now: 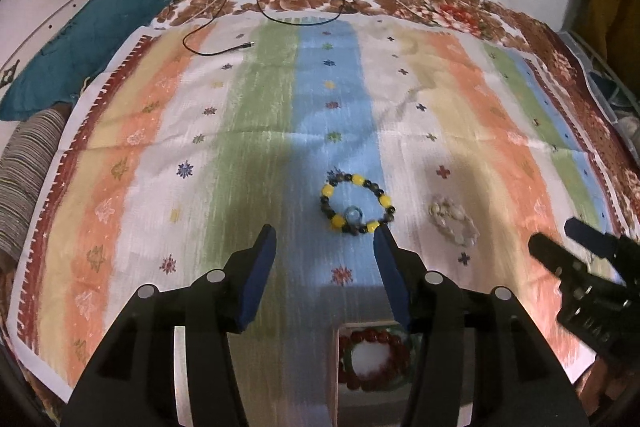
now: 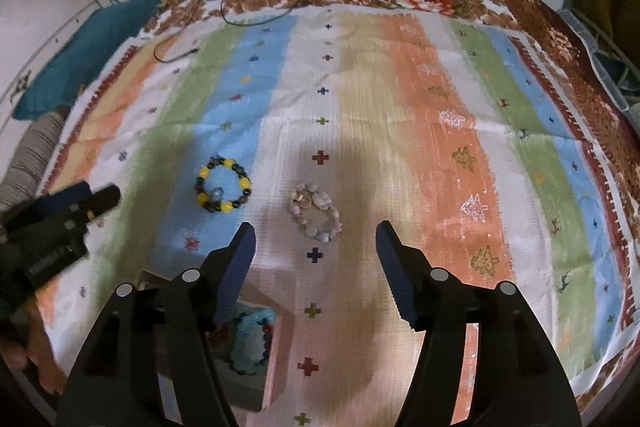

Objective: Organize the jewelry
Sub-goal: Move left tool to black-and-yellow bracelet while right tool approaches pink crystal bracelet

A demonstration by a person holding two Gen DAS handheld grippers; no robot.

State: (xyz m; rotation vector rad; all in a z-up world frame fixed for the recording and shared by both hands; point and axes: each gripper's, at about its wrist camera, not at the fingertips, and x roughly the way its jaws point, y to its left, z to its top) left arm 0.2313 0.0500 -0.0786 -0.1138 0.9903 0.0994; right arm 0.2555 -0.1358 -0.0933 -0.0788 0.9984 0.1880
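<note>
Nearest your lenses sits the box (image 1: 372, 359), already holding bracelets. Your left gripper (image 1: 326, 247) stands spread and empty, the yellow bracelet (image 1: 356, 203) lying just ahead on the cloth (image 1: 240, 147). Your right gripper (image 2: 316, 243) is likewise spread, with the shell bracelet (image 2: 316, 213) before it. Both pieces look light, limp and prone to roll; pinch across one side of the ring, not the centre.

Both grippers share one build. The left gripper (image 1: 325, 241) has matte black angular arms, round silver screw heads on each arm, and dark blue ribbed pads (image 1: 258, 277) inside. The right gripper (image 2: 316, 239) matches; white lettering marks the left gripper's body at left of the right-wrist frame.
</note>
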